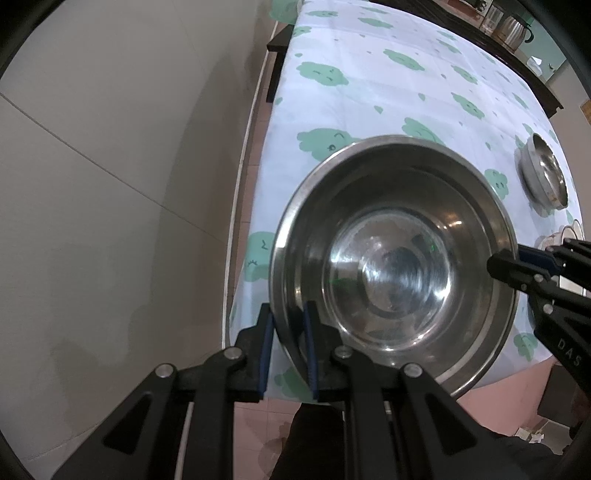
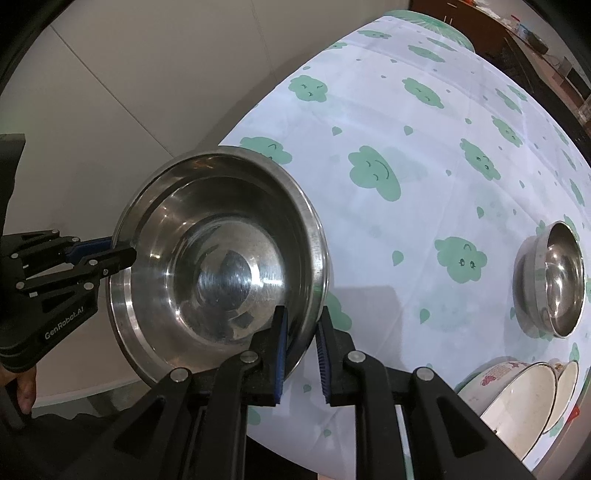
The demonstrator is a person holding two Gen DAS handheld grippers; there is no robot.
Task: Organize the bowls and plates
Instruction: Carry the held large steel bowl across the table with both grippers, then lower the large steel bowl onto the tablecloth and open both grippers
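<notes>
A large steel bowl hangs between both grippers, near the table's edge and seemingly just above the cloth. My left gripper is shut on its near-left rim, one blue pad inside the wall and one outside. On the opposite side my right gripper is shut on the rim in the same way. Each gripper shows in the other's view: the right gripper at the bowl's right edge, the left gripper at its left edge. The bowl is empty.
The table wears a white cloth with green clouds. A smaller steel bowl sits farther right, apparently nested in another. White patterned bowls lean at the near right. A kettle stands beyond.
</notes>
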